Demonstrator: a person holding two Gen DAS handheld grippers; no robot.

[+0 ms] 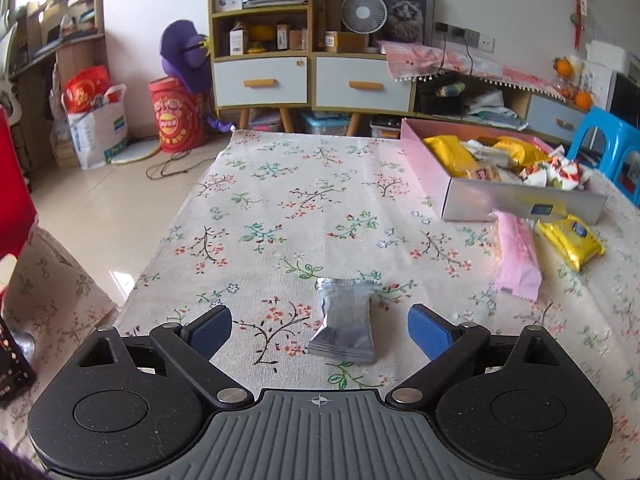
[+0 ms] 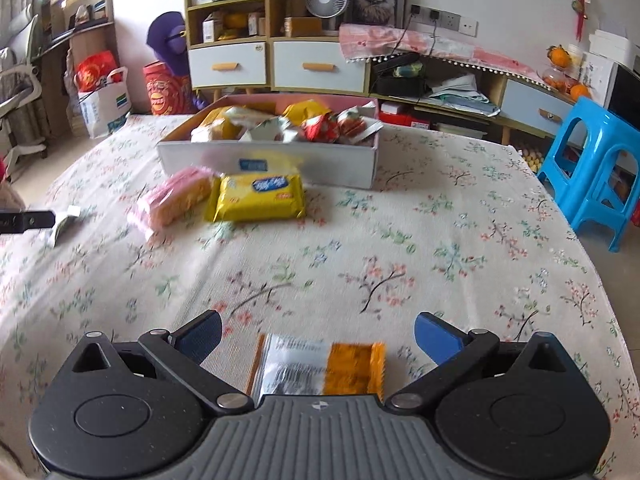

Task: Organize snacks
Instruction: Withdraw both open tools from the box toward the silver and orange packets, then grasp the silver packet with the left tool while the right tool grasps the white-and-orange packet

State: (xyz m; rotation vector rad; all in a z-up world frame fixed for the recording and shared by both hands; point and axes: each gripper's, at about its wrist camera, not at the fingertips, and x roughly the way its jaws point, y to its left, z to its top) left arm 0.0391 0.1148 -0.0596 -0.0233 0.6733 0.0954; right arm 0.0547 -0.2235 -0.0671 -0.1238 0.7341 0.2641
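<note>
The right tool point(image 2: 318, 338) stands spread over an orange-and-clear packet point(image 2: 318, 368) whose near end is hidden under its body. The left tool point(image 1: 319, 330), also spread, flanks one silver packet point(image 1: 344, 322) without touching it. Ahead on the worktop point(image 1: 280, 208) lie one pink packet point(image 1: 516, 256), one yellow packet point(image 1: 572, 240) and one box point(image 1: 520, 200) holding a blurred, uncountable heap.

The right gripper point(image 2: 318, 336) is held with its fingers point(image 2: 434, 338) spread wide above an orange-and-clear packet point(image 2: 320, 368) on the floral-clothed bench point(image 2: 440, 240). Farther off, a yellow packet point(image 2: 258, 198) and a pink packet point(image 2: 176, 200) are seen before the snack-filled box point(image 2: 268, 164).
</note>
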